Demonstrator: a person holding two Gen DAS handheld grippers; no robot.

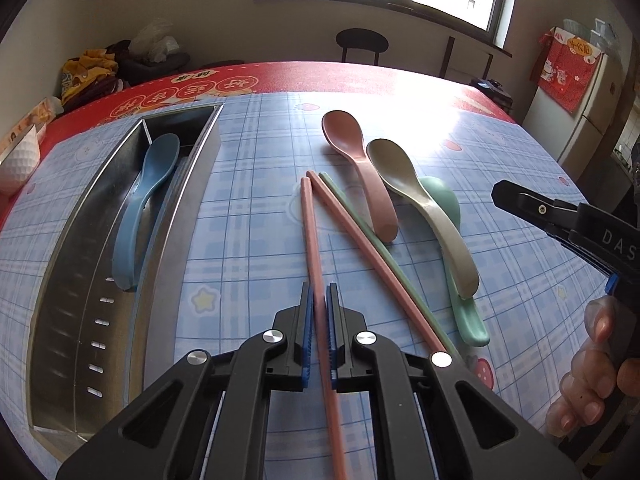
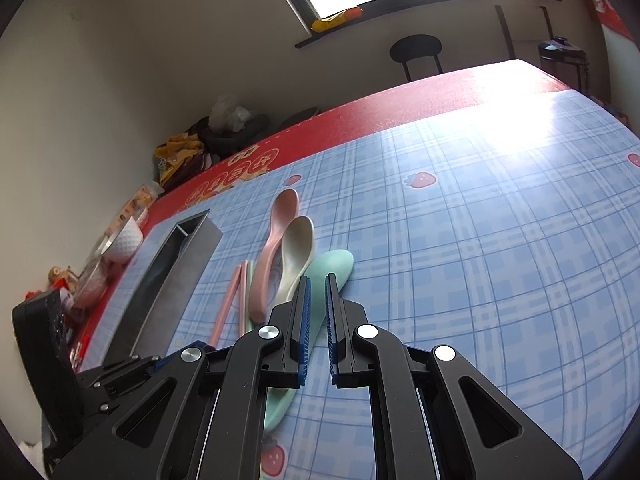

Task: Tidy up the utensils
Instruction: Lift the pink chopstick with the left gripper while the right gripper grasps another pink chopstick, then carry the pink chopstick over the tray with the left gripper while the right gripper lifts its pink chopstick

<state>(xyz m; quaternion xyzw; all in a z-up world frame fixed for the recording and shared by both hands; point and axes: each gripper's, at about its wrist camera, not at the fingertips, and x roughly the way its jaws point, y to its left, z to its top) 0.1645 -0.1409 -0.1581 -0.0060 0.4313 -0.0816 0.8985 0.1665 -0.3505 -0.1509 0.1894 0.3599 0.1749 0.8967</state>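
Note:
My left gripper (image 1: 319, 292) is shut on a pink chopstick (image 1: 310, 232), which runs between its blue pads and points away over the table. A second pink chopstick (image 1: 360, 240) and a green chopstick (image 1: 378, 240) lie just to its right. Beyond them lie a pink spoon (image 1: 360, 164), a beige spoon (image 1: 416, 200) and a green spoon (image 1: 468, 312), partly overlapping. A blue spoon (image 1: 140, 208) rests in the metal tray (image 1: 72, 300) on the left. My right gripper (image 2: 318, 280) hovers over the green spoon (image 2: 332, 268), shut, with nothing between its pads.
The table has a blue checked cloth with a red border (image 1: 280, 76). A white bowl (image 1: 16, 164) and packets sit at the left edge. A person's hand (image 1: 588, 380) holds the right gripper (image 1: 504, 194). A stool (image 1: 362, 40) and a fridge (image 1: 580, 112) stand beyond.

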